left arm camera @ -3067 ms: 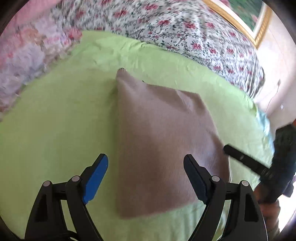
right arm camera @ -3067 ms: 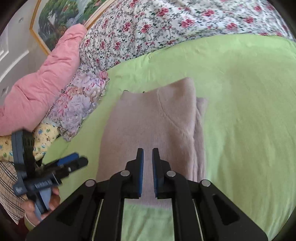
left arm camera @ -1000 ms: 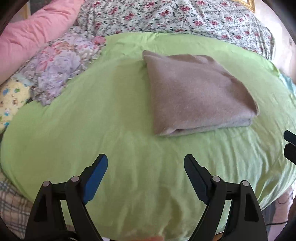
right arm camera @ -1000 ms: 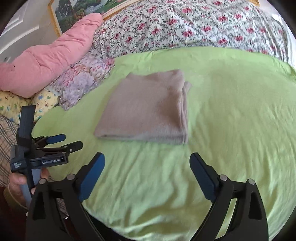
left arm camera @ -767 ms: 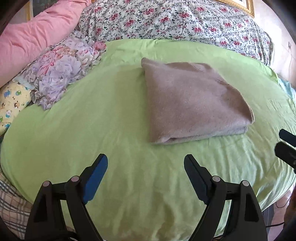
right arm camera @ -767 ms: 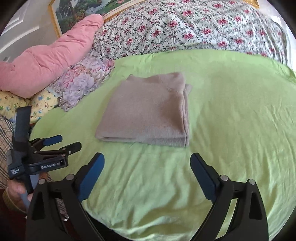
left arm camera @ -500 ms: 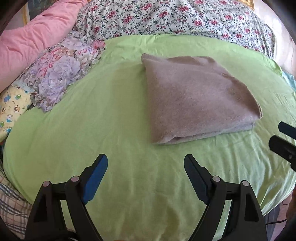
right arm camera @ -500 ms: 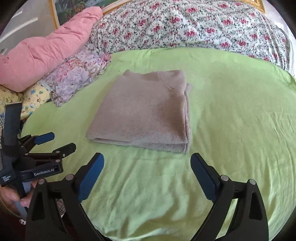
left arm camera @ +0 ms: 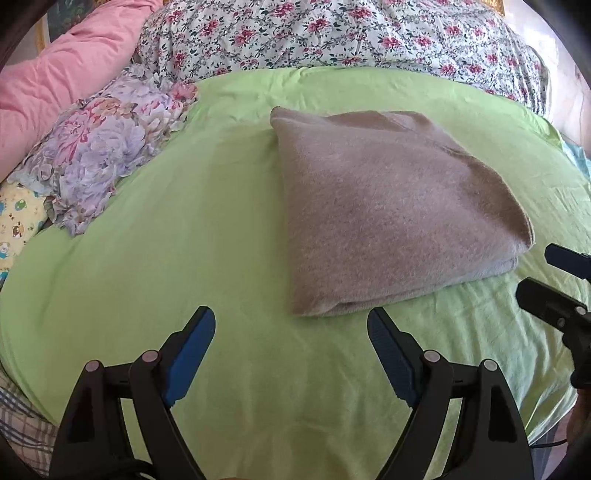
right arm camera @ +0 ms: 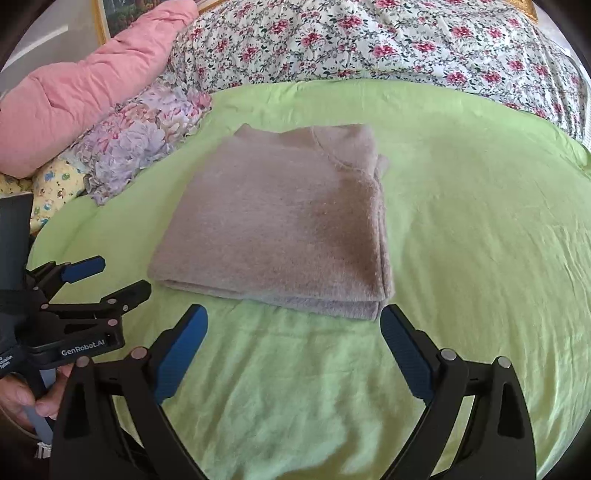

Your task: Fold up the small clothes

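Observation:
A folded taupe knit garment (left arm camera: 388, 206) (right arm camera: 280, 225) lies flat on the green sheet (left arm camera: 184, 229) (right arm camera: 480, 221) of the bed. My left gripper (left arm camera: 291, 321) hangs open just short of the garment's near left corner, nothing between its blue pads. My right gripper (right arm camera: 293, 317) is open too, its fingers either side of the garment's near edge without touching it. The right wrist view also shows the left gripper (right arm camera: 110, 277) at the left, held by a hand (right arm camera: 22, 402). In the left wrist view the right gripper's fingertips (left arm camera: 554, 295) enter from the right edge.
A pink quilt (right arm camera: 92, 81), a purple flowered pillow (left arm camera: 99, 151) and a yellow printed cloth (right arm camera: 55, 184) lie at the left. A rose-patterned bedspread (right arm camera: 369, 40) covers the far side. A framed picture (right arm camera: 110, 14) hangs behind. The bed's near edge (left arm camera: 332, 465) runs below the grippers.
Both grippers have crept forward toward the folded garment, which now looks larger and nearer. Three seconds ago the right gripper was shut over the garment; it now stands open.

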{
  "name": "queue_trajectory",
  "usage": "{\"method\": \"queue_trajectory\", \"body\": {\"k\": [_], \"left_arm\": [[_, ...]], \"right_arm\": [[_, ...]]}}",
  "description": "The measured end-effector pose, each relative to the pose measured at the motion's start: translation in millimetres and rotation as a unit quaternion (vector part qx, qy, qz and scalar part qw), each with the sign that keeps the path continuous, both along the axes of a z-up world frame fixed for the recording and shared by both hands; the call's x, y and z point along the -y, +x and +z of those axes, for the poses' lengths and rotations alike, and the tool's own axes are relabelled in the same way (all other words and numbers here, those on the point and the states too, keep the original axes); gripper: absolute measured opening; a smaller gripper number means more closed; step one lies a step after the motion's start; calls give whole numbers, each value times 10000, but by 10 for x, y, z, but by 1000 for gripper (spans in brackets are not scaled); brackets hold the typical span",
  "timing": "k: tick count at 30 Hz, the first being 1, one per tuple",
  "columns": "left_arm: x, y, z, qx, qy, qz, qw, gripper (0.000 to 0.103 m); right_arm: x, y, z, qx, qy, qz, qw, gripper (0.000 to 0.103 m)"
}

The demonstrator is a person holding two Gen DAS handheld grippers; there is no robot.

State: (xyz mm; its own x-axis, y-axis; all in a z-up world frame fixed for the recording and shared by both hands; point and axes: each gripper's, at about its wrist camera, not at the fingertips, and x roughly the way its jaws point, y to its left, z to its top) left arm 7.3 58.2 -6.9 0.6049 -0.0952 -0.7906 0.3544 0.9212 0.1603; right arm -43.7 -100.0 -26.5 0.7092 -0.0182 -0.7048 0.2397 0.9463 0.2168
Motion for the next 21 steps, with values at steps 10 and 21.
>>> {"method": "queue_trajectory", "body": {"k": [10,21], "left_arm": [[11,36,43,-30,-256,-105,9996,85],[28,100,89,-42,-409,-143,9991,85]], "right_arm": [[28,104,13,-99,-38,-10,9999,95],[75,137,42,-122,19,-68,9999,95]]}}
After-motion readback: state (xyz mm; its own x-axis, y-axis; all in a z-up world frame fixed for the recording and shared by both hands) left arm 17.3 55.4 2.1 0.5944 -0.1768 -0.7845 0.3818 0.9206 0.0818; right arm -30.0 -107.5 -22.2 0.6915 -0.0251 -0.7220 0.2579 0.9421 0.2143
